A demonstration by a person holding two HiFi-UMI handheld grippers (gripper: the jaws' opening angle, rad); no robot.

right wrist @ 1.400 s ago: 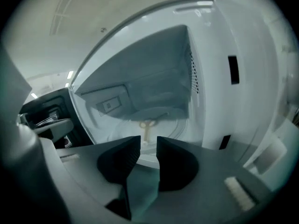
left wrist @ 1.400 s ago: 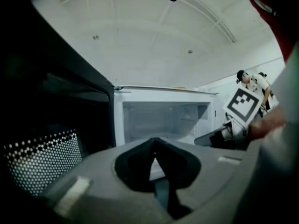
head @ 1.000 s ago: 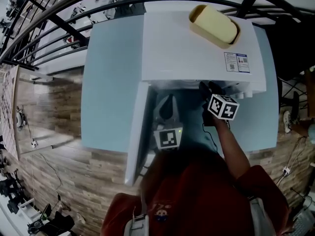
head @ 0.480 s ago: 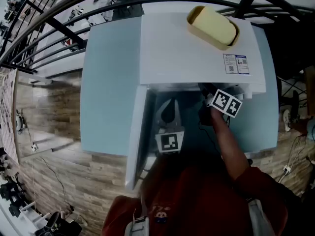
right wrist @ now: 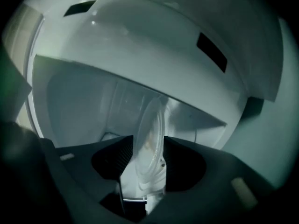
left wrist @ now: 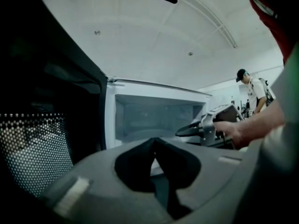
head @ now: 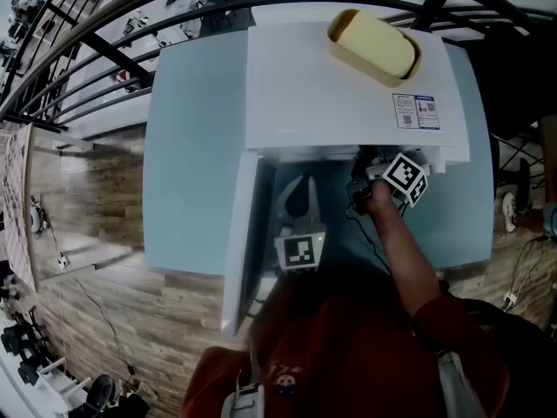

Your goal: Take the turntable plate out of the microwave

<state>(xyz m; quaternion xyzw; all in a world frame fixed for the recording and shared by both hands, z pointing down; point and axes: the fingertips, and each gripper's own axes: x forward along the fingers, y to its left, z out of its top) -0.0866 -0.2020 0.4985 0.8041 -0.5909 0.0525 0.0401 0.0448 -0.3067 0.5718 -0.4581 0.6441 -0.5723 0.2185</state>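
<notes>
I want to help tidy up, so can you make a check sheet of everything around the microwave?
Surface: light blue table; white microwave on it, door open.
Job's things: glass turntable plate, gripped at its rim.
Clutter: yellow tub on top of the microwave.
Claws: left claw shut, empty; right claw shut on the turntable plate.
Cables: thin black cable below the right claw.
Surroundings: wood floor, black railing.
</notes>
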